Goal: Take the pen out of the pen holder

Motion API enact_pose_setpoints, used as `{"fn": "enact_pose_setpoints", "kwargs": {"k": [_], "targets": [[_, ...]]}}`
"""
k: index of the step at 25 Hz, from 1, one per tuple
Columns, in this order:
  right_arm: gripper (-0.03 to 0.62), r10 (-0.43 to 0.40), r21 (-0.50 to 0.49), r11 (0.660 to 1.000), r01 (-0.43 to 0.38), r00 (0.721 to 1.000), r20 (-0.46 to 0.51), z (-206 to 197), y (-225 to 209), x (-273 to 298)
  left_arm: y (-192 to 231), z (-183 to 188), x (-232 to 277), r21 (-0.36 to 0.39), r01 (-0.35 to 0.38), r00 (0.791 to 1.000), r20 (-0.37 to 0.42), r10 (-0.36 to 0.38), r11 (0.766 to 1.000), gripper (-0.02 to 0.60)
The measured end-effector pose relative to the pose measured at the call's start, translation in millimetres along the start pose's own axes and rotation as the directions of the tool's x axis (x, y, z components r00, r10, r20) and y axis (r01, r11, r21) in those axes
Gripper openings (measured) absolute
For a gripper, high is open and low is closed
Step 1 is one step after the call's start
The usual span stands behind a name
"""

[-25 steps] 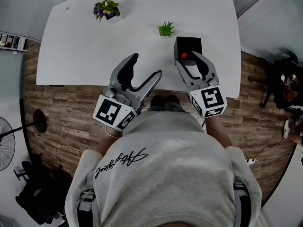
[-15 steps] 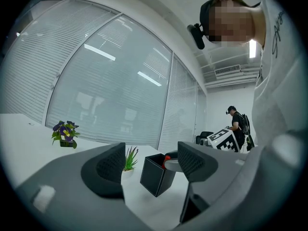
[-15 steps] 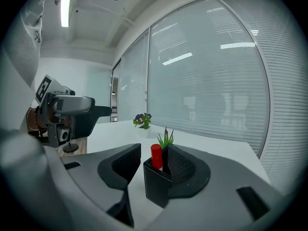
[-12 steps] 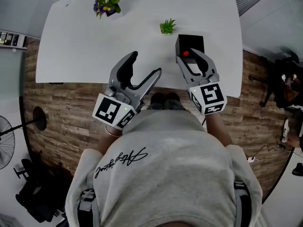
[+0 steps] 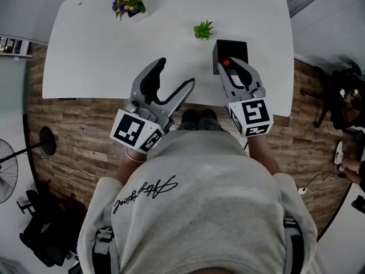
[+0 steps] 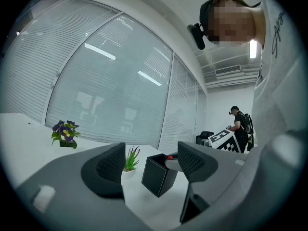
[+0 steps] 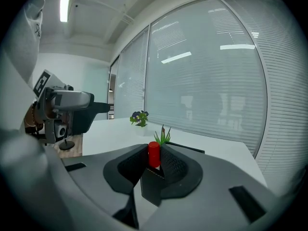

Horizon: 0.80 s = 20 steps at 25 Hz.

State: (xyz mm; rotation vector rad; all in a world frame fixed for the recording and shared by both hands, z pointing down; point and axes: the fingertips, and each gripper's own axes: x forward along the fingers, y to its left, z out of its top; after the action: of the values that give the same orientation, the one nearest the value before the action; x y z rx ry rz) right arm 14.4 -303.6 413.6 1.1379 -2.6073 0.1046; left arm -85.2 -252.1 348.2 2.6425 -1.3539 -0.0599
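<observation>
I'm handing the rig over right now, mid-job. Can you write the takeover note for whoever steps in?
Left hand-held gripper: open, empty, held near the front edge of the table, apart from the pen holder.
Right hand-held gripper: jaws have just been closing; the pads now sit on the red top of the pen.
Pen: upright in the black pen holder.
Done: reach and grip.
Left: lift the pen straight up and out of the holder.

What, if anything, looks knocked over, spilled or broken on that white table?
Nothing stands out. The black pen holder sits on the table with a red-topped pen in it, and the flowering plant and the small green plant both stand upright. No spill or damage shows.
</observation>
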Motion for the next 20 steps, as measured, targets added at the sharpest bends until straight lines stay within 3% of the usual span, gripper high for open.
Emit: {"fn": "enact_pose_setpoints", "kwargs": {"k": [20], "targets": [[0.064, -0.016, -0.006, 1.0, 0.016, 1.0, 0.007, 2.5, -3.3, -2.7, -2.8, 3.1, 0.7, 0.008, -0.005, 1.0, 0.011, 0.005, 1.0, 0.325]]}}
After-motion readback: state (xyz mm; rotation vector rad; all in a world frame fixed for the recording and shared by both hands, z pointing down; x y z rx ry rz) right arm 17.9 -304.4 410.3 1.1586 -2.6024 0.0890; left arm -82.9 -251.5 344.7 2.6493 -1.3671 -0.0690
